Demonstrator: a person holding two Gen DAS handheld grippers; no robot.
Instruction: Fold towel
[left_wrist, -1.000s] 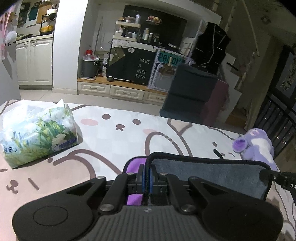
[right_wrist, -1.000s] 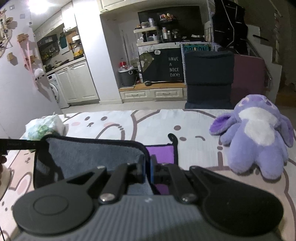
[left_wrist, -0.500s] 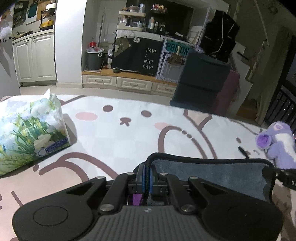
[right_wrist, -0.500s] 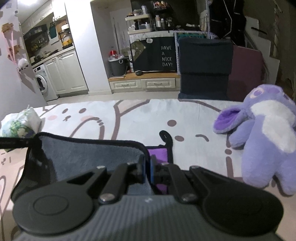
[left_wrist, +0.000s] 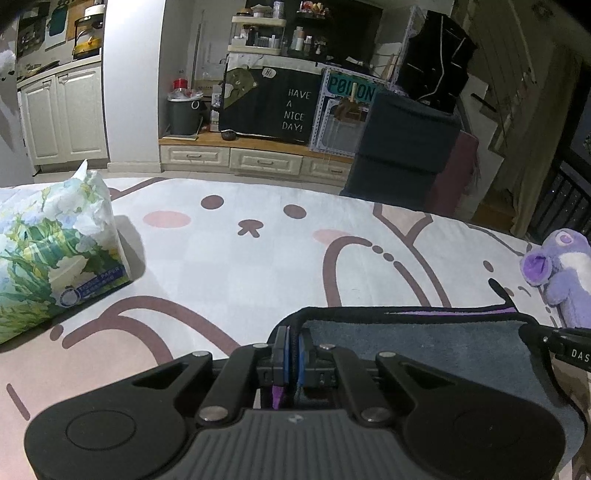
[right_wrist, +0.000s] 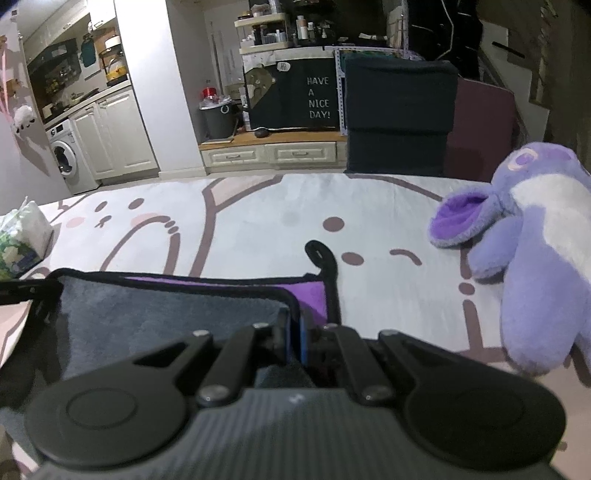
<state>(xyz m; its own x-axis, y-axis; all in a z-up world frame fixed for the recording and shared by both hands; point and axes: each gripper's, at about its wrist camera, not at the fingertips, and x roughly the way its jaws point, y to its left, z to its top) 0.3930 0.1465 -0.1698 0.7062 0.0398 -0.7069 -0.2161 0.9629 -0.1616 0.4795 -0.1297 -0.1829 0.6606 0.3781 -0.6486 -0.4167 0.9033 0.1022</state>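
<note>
The towel (left_wrist: 413, 343) is grey on one side and purple on the other, with a black hem. It lies low over the cartoon-print tablecloth (left_wrist: 258, 266). My left gripper (left_wrist: 291, 350) is shut on the towel's left corner. My right gripper (right_wrist: 293, 336) is shut on the towel's right corner (right_wrist: 166, 314). The grey edge stretches between them, with purple showing beyond it. The towel's black hanging loop (right_wrist: 325, 258) lies on the cloth ahead. The right gripper's tip shows at the left view's right edge (left_wrist: 561, 343).
A flower-print tissue pack (left_wrist: 48, 258) sits at the left, also in the right wrist view (right_wrist: 22, 240). A purple plush toy (right_wrist: 535, 243) lies at the right, also in the left wrist view (left_wrist: 565, 273). A dark chair (left_wrist: 402, 155) stands beyond the table's far edge.
Both grippers have carried the grey edge forward and down over the table. Less purple shows beyond it now. The plush toy and tissue pack look nearer.
</note>
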